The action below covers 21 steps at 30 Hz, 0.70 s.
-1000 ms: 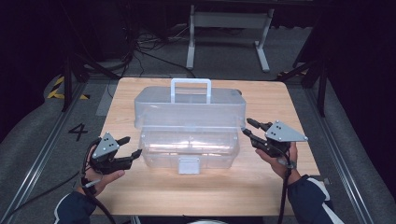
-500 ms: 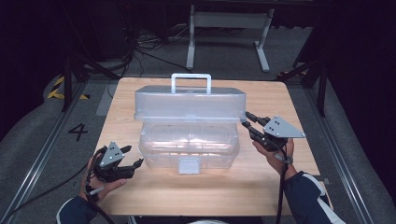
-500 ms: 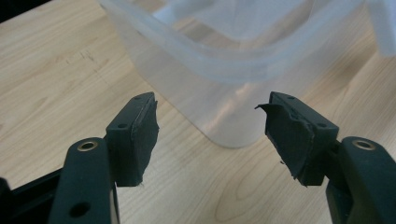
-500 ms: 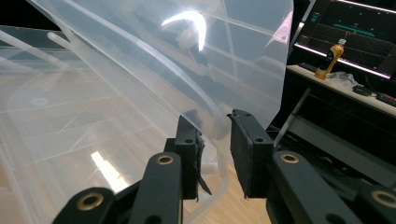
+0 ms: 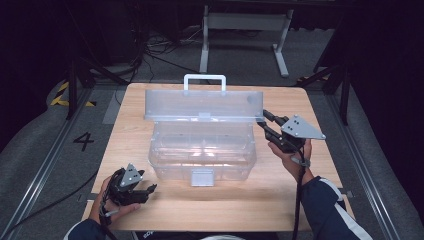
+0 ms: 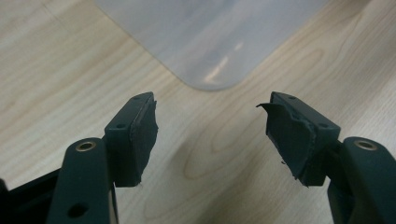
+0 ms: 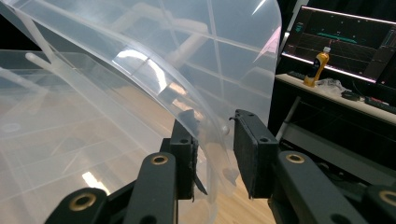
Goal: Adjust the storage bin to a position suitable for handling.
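Clear plastic box (image 5: 202, 152) stands open at the middle of the wooden table (image 5: 320, 197), its lid (image 5: 202, 104) raised nearly upright and held there by the right gripper (image 5: 263, 123), whose jaws straddle the lid's right edge. In the right gripper view the thin curved rim of the lid (image 7: 205, 116) passes between the two black pads, which sit close around it with a small gap showing on one side, a light pinch that seems meant to steer the lid on its hinge rather than clamp it hard. The left gripper (image 5: 142, 191) rests low near the table's front left corner, just beside the box but apart from it, jaws spread wide with nothing between them; its own view looks down on bare wood and one rounded corner of the box (image 6: 210, 70). Compared with half a second earlier, the lid has swung up from a low tilt over the box to standing above the rear wall, handle (image 5: 204, 82) on top, while the left hand (image 5: 112, 202) has hardly shifted.
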{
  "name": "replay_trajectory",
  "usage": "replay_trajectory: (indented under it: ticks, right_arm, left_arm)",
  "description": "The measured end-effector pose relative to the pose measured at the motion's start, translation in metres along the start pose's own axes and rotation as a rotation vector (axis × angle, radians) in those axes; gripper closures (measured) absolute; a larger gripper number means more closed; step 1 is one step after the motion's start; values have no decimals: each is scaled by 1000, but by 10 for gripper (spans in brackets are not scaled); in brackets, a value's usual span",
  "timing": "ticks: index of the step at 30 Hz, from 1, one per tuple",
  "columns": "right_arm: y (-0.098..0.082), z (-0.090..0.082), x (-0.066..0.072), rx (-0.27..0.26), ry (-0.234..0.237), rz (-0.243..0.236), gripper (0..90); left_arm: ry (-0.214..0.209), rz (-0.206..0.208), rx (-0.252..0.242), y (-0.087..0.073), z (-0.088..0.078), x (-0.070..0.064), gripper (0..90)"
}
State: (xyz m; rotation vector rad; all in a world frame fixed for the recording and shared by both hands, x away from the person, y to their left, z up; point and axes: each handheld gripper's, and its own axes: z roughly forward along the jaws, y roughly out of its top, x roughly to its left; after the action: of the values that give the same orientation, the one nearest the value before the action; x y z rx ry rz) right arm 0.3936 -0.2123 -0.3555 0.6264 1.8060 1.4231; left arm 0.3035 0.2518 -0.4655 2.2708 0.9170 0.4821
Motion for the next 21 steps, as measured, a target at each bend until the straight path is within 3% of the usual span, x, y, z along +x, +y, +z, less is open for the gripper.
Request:
replay_trajectory:
  ticks: [4, 11, 13, 15, 19, 21]
  right_arm:
    - [5, 4, -5, 0, -2, -17, 700]
    - [10, 10, -12, -18, -1, -2, 697]
    - [11, 11, -12, -17, -7, -7, 698]
    - [13, 12, -13, -11, -14, -15, 701]
    - [16, 17, -17, -12, -13, 13, 705]
    - [19, 20, -20, -7, -15, 15, 701]
  left_arm:
    - [7, -9, 17, -6, -1, 1, 334]
    - [26, -28, 34, -16, -4, 10, 315]
    - [8, -59, 25, -20, -5, 13, 312]
    - [-1, -57, 20, -21, -5, 18, 301]
    - [-45, -92, 0, -26, -2, 26, 237]
    - [-43, -66, -7, -27, -2, 33, 204]
